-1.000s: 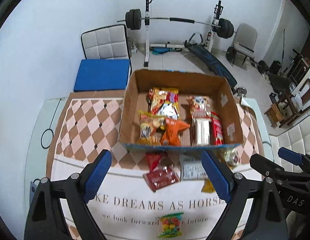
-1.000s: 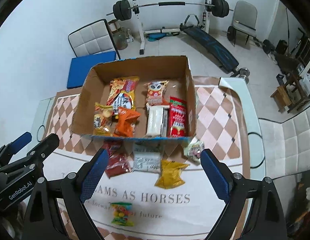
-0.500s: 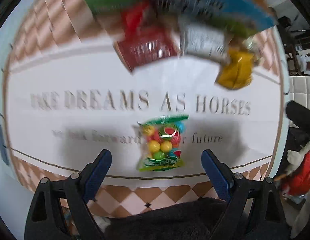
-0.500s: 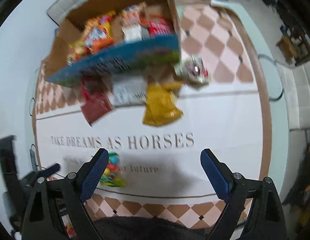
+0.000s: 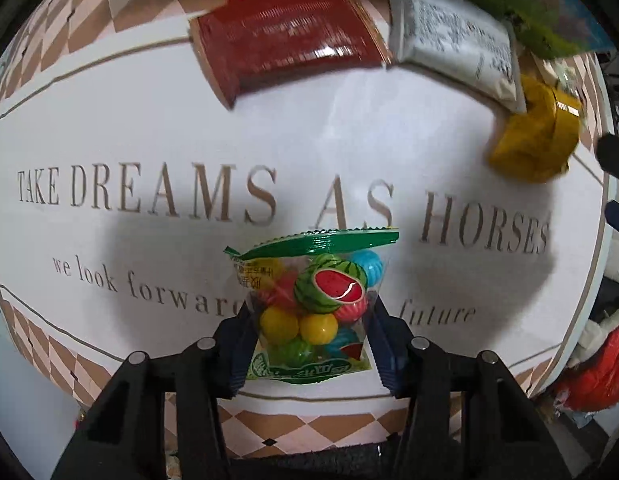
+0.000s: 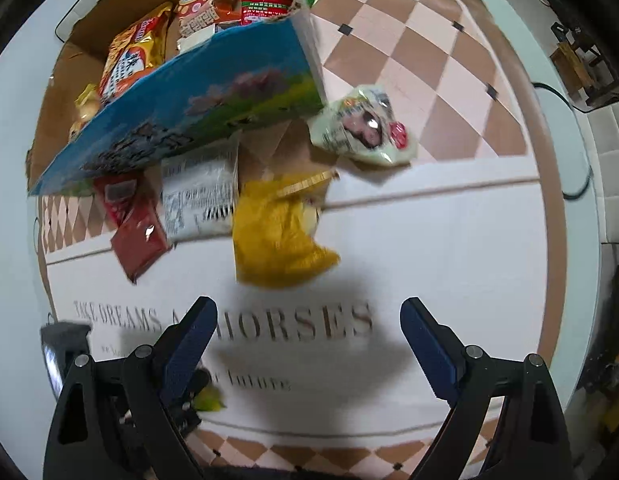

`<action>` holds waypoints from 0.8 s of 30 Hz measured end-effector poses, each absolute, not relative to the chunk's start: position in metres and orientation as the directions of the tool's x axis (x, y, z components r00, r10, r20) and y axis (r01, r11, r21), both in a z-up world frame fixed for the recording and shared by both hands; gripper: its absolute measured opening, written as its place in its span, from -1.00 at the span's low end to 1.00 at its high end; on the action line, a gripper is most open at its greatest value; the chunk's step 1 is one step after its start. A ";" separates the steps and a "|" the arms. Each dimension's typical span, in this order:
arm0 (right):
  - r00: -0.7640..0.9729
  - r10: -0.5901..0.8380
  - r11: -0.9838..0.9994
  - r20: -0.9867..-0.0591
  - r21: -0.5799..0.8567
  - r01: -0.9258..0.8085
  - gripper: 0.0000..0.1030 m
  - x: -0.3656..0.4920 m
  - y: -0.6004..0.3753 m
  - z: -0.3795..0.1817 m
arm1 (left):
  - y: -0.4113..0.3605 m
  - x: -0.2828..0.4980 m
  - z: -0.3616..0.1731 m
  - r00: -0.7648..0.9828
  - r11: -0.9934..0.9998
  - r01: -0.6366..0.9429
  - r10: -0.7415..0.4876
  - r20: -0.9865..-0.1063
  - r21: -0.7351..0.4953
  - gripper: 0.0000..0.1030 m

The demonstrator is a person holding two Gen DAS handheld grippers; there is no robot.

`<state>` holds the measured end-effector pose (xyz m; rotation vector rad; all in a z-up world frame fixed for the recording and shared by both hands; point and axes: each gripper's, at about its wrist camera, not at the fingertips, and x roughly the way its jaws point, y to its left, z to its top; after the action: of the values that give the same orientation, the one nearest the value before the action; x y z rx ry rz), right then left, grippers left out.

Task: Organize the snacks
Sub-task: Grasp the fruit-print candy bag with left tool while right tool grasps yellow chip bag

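A clear bag of coloured candy balls (image 5: 321,280) with a green top seal lies on the white lettered cloth (image 5: 149,120). My left gripper (image 5: 311,308) points down over it, its jaws closing, and both blue pads touch the bag's sides. My right gripper (image 6: 309,308) hangs open above the cloth with nothing between its fingers. A yellow packet (image 6: 277,236) lies just ahead of it. Beyond stands the cardboard box (image 6: 189,108) with a blue printed front, with several snack packets inside.
In front of the box lie a red packet (image 6: 137,224), a white packet (image 6: 197,204) and a pale round packet (image 6: 365,128). The left wrist view shows the red (image 5: 289,32), white (image 5: 453,32) and yellow (image 5: 533,140) packets. A checked border rings the cloth.
Both grippers dropped and tilted down toward the cloth. The left one came over the candy bag and its jaws narrowed onto it. The right one stayed wide.
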<state>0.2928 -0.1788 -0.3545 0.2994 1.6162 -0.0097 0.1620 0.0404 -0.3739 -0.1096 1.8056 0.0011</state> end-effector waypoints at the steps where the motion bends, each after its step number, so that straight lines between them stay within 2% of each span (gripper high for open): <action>1: -0.040 0.192 0.963 -0.981 0.181 0.200 0.84 0.298 -0.177 -0.359 | 0.040 0.166 -0.374 -0.226 0.995 -0.081 -0.071 -0.972 -0.054 -0.07; 5: -0.061 0.194 0.960 -0.979 0.176 0.216 0.71 0.319 -0.170 -0.378 | 0.035 0.175 -0.371 -0.182 0.997 -0.072 -0.043 -0.982 -0.030 -0.07; 6: -0.071 0.191 0.960 -0.979 0.172 0.222 0.60 0.323 -0.168 -0.384 | 0.034 0.178 -0.371 -0.177 0.997 -0.071 -0.039 -0.983 -0.027 -0.07; 7: -0.083 0.192 0.959 -0.978 0.169 0.227 0.33 0.325 -0.167 -0.389 | 0.032 0.182 -0.371 -0.174 0.997 -0.070 -0.039 -0.984 -0.027 -0.07; 9: -0.102 0.194 0.960 -0.976 0.167 0.226 0.06 0.327 -0.165 -0.397 | 0.028 0.188 -0.370 -0.156 0.997 -0.067 -0.040 -0.987 -0.030 -0.07; 16: -0.087 0.187 0.971 -0.978 0.171 0.165 -0.11 0.307 -0.164 -0.387 | 0.023 0.204 -0.357 -0.124 0.997 -0.058 -0.048 -0.991 -0.041 -0.08; 24: -0.063 0.271 0.954 -0.961 0.259 0.150 -0.18 0.272 -0.164 -0.357 | 0.016 0.205 -0.302 -0.021 0.994 -0.022 -0.109 -0.994 -0.109 -0.08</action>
<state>0.2719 -0.1643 -0.3566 0.3264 1.6403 0.1016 0.2046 0.0163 -0.3023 -0.1027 1.5908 -0.0691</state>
